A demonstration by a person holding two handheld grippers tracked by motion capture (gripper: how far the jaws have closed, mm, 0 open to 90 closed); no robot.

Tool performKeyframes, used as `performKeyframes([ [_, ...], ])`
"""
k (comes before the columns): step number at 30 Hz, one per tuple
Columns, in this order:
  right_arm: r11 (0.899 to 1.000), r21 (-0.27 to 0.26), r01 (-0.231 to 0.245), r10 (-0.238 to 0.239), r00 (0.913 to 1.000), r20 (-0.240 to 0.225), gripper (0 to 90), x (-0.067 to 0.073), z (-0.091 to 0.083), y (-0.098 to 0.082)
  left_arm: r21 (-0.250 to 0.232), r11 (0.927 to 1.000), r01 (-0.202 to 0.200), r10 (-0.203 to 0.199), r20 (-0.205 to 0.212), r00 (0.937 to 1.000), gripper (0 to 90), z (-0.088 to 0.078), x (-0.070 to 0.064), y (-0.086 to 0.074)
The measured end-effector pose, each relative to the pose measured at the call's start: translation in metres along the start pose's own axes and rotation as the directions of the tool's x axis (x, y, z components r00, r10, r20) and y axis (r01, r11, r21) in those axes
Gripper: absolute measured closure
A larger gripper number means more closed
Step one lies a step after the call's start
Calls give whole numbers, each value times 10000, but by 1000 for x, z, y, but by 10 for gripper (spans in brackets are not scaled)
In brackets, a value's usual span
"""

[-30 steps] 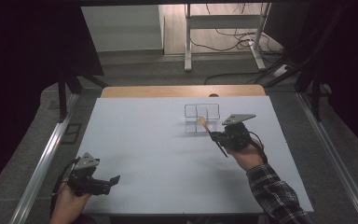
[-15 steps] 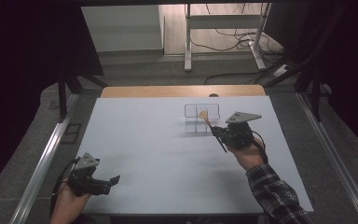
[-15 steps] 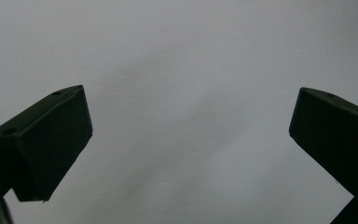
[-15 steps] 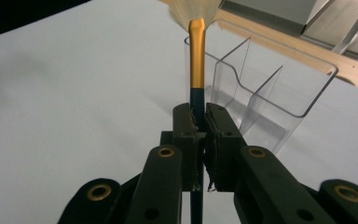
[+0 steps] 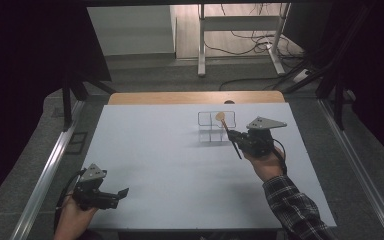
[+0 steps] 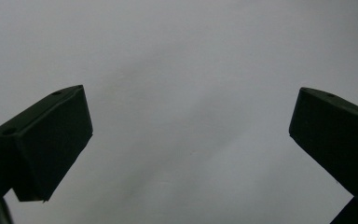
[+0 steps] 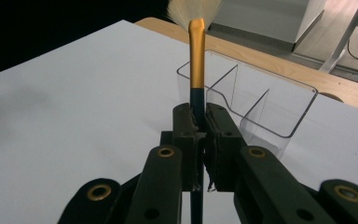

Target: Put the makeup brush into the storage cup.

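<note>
We're mid-carry, by our read: right gripper point(image 5: 231, 136) clamped on the makeup brush point(image 7: 196, 56), bristles up, handle hanging below the jaws, brush held just in front of the clear organizer point(image 7: 261, 100) near the table's point(image 5: 170, 165) far edge. Next move likely needs the brush centred over a compartment, then lowered handle-first. Right hand raised, gripper angled toward the organizer. Left gripper point(image 5: 121, 193) sits low at the near-left corner, jaws wide apart, nothing between them

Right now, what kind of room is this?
Probably a lab or workshop for recording: a plain white table, loose cables across the floor, and a metal stand behind, with dark surroundings.
</note>
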State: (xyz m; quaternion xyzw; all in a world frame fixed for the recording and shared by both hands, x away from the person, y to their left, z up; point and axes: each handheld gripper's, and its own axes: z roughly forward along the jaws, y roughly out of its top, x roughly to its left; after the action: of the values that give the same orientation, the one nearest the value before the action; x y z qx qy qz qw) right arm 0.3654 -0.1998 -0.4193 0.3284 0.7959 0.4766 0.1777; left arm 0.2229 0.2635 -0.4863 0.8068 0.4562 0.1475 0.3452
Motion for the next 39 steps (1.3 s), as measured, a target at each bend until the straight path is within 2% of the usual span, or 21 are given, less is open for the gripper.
performKeyframes([
  [11,9970,-697,-341,358,9991,231,837,-3,-2,6,-40,10000,51,-51,-4,10000,0,0,0,0],
  [24,9949,-842,-563,579,9982,163,837,-7,4,11,-23,10000,6,-6,-3,10000,0,-1,0,0],
  [33,9952,-837,-509,522,9985,138,837,-7,12,17,-53,10000,17,-17,-10,10000,0,-1,1,0],
  [39,9925,-959,-756,762,9971,27,837,-10,17,22,-79,10000,5,-5,-24,10000,0,-1,1,0],
])
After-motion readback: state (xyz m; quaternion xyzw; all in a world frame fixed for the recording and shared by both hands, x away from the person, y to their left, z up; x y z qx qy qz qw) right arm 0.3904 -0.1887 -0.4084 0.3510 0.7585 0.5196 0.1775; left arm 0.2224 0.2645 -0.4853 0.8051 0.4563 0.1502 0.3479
